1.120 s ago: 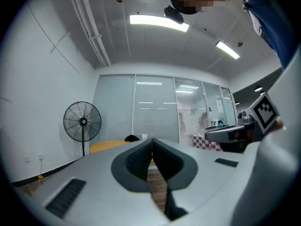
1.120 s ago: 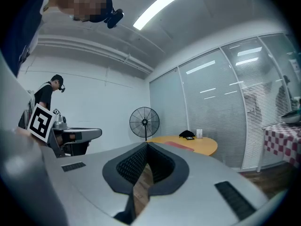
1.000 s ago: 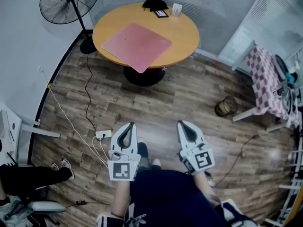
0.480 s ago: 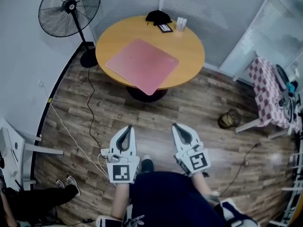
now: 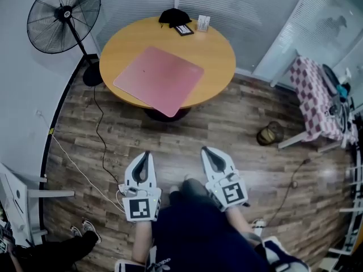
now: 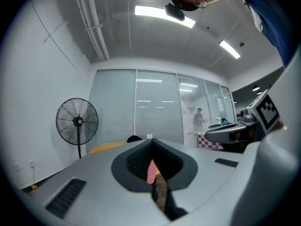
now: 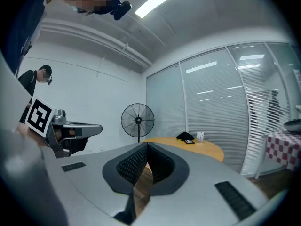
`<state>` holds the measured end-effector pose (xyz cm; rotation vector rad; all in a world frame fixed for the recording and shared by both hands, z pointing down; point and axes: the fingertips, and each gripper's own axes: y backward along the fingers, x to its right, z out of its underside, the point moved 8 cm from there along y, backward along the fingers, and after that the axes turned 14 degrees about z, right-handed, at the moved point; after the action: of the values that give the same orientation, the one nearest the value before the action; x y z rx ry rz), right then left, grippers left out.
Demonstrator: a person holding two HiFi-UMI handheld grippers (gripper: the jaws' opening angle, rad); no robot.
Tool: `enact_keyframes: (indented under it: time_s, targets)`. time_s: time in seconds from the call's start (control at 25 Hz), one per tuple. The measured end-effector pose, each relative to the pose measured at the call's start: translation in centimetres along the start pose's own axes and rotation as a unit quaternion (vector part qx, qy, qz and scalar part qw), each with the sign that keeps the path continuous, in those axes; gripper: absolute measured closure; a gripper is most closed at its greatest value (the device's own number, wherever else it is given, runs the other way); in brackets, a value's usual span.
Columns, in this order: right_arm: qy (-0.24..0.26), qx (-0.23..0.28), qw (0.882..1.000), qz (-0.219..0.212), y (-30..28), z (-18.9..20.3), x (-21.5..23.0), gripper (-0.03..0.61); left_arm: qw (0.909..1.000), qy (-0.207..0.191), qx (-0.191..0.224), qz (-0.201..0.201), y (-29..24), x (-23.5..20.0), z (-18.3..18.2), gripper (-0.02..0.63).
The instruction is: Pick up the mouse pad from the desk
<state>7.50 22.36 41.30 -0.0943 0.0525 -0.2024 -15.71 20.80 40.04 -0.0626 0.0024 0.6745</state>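
Note:
A pink mouse pad [image 5: 159,79] lies on the round wooden table [image 5: 218,47], one corner hanging over the near edge. My left gripper [image 5: 144,155] and right gripper [image 5: 207,151] are held side by side over the wooden floor, well short of the table, both pointing toward it. Both are shut with nothing between the jaws. In the left gripper view the left gripper [image 6: 151,143] shows closed jaws, with a pink sliver of the mouse pad [image 6: 151,172] seen through the slit. In the right gripper view the right gripper [image 7: 146,146] is closed too, with the table [image 7: 204,149] ahead.
A standing fan [image 5: 62,16] is left of the table, its cable running to a power strip [image 5: 122,190] on the floor. A black cap [image 5: 173,16], a small dark device [image 5: 182,29] and a white holder [image 5: 203,22] sit at the table's far edge. A basket [image 5: 269,134] and a checked-cloth table [image 5: 315,95] stand to the right.
The table and mouse pad have come closer and shifted left in the head view as both grippers were carried forward. Both stay shut and empty.

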Motion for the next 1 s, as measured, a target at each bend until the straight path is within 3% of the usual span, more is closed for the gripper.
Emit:
enact_keyframes:
  time_s: [0.48, 1.0]
  targets:
    - [-0.012, -0.006, 1.000, -0.015, -5.5, 0.3, 2.7, 0.577, 0.9994, -0.009, -0.013, -0.029, -4.6, -2.4, -0.4, 0.611]
    - [-0.033, -0.004, 0.998, -0.044, -18.5, -0.7, 9.1, 0.577, 0.9981, -0.019, -0.025, -0.053, -14.1, -8.3, -2.4, 0.611]
